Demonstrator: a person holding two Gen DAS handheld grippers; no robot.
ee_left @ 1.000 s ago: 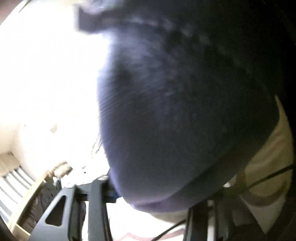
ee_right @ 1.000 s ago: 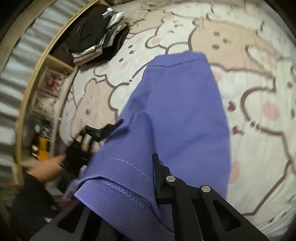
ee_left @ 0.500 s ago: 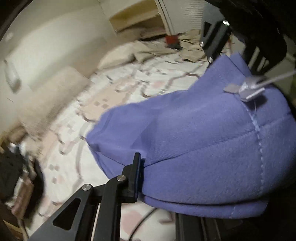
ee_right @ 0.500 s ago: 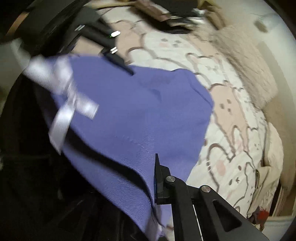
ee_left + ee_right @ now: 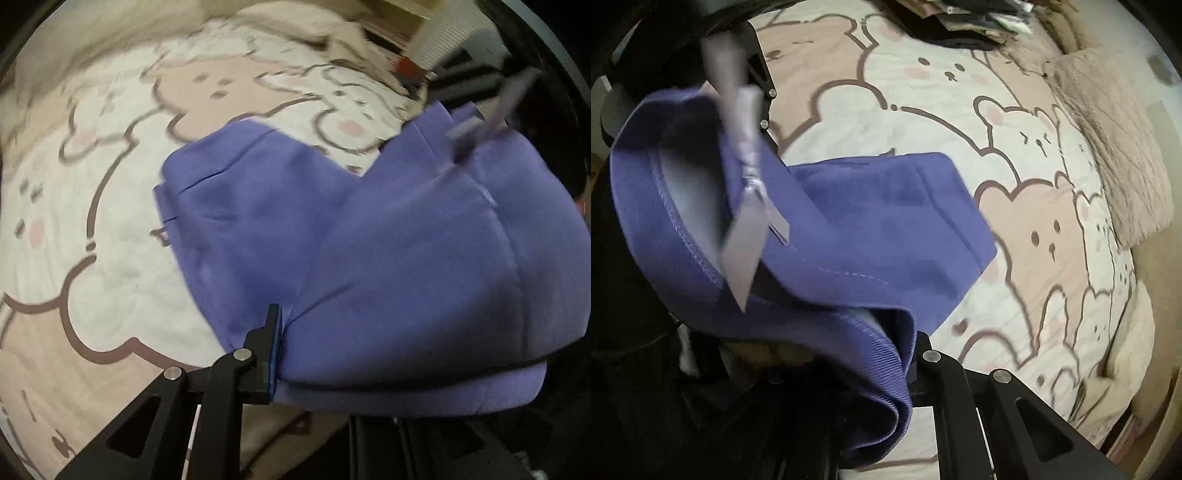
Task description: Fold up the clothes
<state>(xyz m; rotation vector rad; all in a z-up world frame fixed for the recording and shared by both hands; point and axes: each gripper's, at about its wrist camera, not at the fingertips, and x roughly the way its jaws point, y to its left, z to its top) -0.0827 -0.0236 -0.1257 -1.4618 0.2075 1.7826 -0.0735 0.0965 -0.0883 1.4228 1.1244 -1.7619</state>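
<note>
A purple garment (image 5: 388,236) with a silver ribbon bow (image 5: 746,206) at its waistband hangs between my two grippers over the bed. My left gripper (image 5: 314,350) is shut on one end of the waistband; only its left finger (image 5: 271,347) shows, the cloth hides the other. My right gripper (image 5: 871,354) is shut on the other end of the waistband (image 5: 886,354); its right finger (image 5: 923,354) shows. The garment's lower end (image 5: 905,206) lies on the bear-print blanket (image 5: 1034,229). The left gripper also shows in the right wrist view (image 5: 762,92).
The bear-print blanket (image 5: 92,221) covers the bed. A pile of dark folded clothes (image 5: 960,22) lies at the far edge. A fluffy beige cushion (image 5: 1115,147) lies along the right side. Rumpled bedding (image 5: 288,26) lies at the far end.
Both grippers have swung with the garment toward the bed. The garment's lower part now lies on the blanket and the waistband has come lower.
</note>
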